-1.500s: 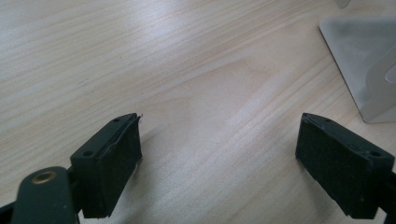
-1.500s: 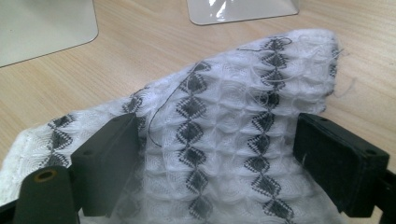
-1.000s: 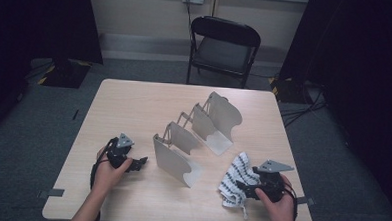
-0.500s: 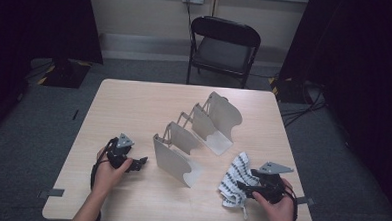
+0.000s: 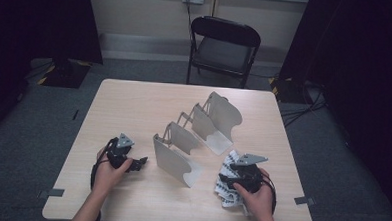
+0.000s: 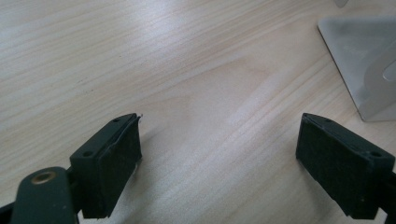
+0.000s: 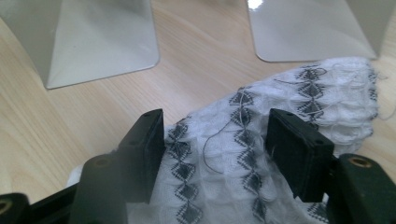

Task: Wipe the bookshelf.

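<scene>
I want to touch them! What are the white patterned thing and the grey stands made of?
The white patterned thing looks like soft woven cloth: it is crinkled, with loose threads. The grey stands look like thin sheet metal with a dull sheen, though painted plastic is possible.

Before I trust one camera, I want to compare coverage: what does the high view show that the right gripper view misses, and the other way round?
High view alone: the folding chair, left gripper, four metal bookends standing in a row.
Right gripper view alone: loose threads on the cloth, which lies between its jaws.
Both: white patterned cloth, wooden table, nearest bookend.
</scene>
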Tool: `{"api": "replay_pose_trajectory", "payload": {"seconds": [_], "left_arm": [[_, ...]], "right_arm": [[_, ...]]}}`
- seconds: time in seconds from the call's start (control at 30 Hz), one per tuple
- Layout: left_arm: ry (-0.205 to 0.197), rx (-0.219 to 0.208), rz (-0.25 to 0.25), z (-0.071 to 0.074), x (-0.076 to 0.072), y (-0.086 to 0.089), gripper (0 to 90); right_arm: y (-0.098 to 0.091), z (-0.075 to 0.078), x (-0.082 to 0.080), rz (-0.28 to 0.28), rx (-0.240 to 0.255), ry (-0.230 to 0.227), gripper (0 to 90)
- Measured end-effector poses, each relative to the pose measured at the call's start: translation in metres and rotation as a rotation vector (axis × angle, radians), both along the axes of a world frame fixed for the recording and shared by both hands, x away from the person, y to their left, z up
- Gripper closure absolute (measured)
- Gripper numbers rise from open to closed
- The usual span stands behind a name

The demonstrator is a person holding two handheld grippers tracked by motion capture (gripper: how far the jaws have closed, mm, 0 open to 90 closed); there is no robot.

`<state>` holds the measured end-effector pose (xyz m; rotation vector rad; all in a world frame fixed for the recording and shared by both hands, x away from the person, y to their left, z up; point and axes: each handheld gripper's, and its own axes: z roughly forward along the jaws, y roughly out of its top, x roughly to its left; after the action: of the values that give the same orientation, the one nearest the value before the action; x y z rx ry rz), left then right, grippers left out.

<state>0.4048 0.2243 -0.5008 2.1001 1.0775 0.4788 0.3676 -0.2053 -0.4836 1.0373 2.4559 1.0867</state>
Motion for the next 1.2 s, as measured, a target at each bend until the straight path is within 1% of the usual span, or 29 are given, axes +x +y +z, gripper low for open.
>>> {"api": "replay_pose_trajectory", "payload": {"seconds": [0.1, 0.2, 0.3, 0.37, 0.43, 0.47, 0.5, 0.53, 0.57, 0.63, 0.7, 0.73, 0.77, 0.8, 0.83, 0.87, 0.9, 0.93, 1.03, 1.07, 1.1, 1.13, 1.2], "left_arm": [[0.0, 0.0, 0.0, 0.0, 0.0, 0.0, 13.7], [0.0, 0.0, 0.0, 0.0, 0.0, 0.0, 13.7], [0.0, 0.0, 0.0, 0.0, 0.0, 0.0, 13.7], [0.0, 0.0, 0.0, 0.0, 0.0, 0.0, 13.7], [-0.001, 0.001, 0.001, 0.0, 0.0, 0.0, 13.7], [-0.001, 0.001, 0.001, 0.0, 0.0, 0.0, 13.7], [0.0, 0.0, 0.0, 0.0, 0.0, 0.0, 13.7], [0.0, 0.0, 0.0, 0.0, 0.0, 0.0, 13.7], [-0.001, 0.0, 0.0, 0.0, 0.0, 0.0, 13.7], [0.0, 0.0, 0.0, 0.0, 0.0, 0.0, 13.7], [0.0, 0.0, 0.0, 0.0, 0.0, 0.0, 13.7], [0.0, 0.0, 0.0, 0.0, 0.0, 0.0, 13.7], [0.0, 0.0, 0.0, 0.0, 0.0, 0.0, 13.7], [-0.001, 0.0, 0.0, 0.0, 0.0, 0.0, 13.7], [-0.001, 0.0, 0.0, 0.0, 0.0, 0.0, 13.7], [0.0, -0.001, 0.001, 0.0, 0.0, 0.0, 13.7], [0.0, -0.001, 0.001, 0.0, 0.0, 0.0, 13.7], [-0.001, 0.0, 0.0, 0.0, 0.0, 0.0, 13.7], [0.0, 0.0, 0.0, 0.0, 0.0, 0.0, 13.7], [-0.001, 0.001, 0.001, 0.0, 0.0, 0.0, 13.7], [-0.001, 0.001, 0.001, 0.0, 0.0, 0.0, 13.7], [-0.001, 0.0, 0.0, 0.0, 0.0, 0.0, 13.7], [-0.001, 0.0, 0.0, 0.0, 0.0, 0.0, 13.7]], "right_arm": [[0.002, 0.003, -0.003, -0.008, -0.008, -0.008, 29.0], [-0.004, 0.009, -0.012, -0.019, -0.026, -0.029, 25.0], [-0.014, 0.014, -0.022, -0.03, -0.023, -0.026, 23.8], [-0.021, 0.013, -0.029, -0.023, -0.039, -0.025, 24.6], [-0.03, 0.007, -0.033, -0.025, -0.068, -0.009, 26.5], [-0.03, 0.007, -0.033, -0.025, -0.068, -0.009, 26.5], [-0.041, 0.004, -0.033, -0.052, -0.072, 0.0, 26.5], [-0.048, 0.003, -0.032, -0.069, -0.06, 0.014, 26.5], [-0.048, 0.003, -0.032, -0.069, -0.06, 0.014, 26.5], [-0.063, 0.005, -0.029, -0.111, -0.089, -0.003, 27.2], [-0.07, 0.006, -0.027, -0.136, -0.101, -0.009, 28.8], [-0.07, 0.006, -0.027, -0.136, -0.101, -0.009, 28.8], [-0.078, 0.008, -0.024, -0.165, -0.117, -0.02, 29.4], [-0.082, 0.008, -0.023, -0.184, -0.115, -0.02, 29.5], [-0.082, 0.008, -0.023, -0.184, -0.115, -0.02, 29.5], [-0.088, 0.01, -0.021, -0.209, -0.12, -0.027, 29.5], [-0.088, 0.01, -0.021, -0.209, -0.12, -0.027, 29.5], [-0.089, 0.013, -0.021, -0.222, -0.083, -0.037, 29.7], [-0.085, 0.017, -0.021, -0.224, -0.072, -0.05, 29.7], [-0.077, 0.021, -0.021, -0.225, -0.045, -0.061, 29.7], [-0.077, 0.021, -0.021, -0.225, -0.045, -0.061, 29.7], [-0.07, 0.023, -0.019, -0.222, -0.017, -0.062, 29.6], [-0.062, 0.023, -0.017, -0.218, -0.011, -0.062, 29.5]]}}
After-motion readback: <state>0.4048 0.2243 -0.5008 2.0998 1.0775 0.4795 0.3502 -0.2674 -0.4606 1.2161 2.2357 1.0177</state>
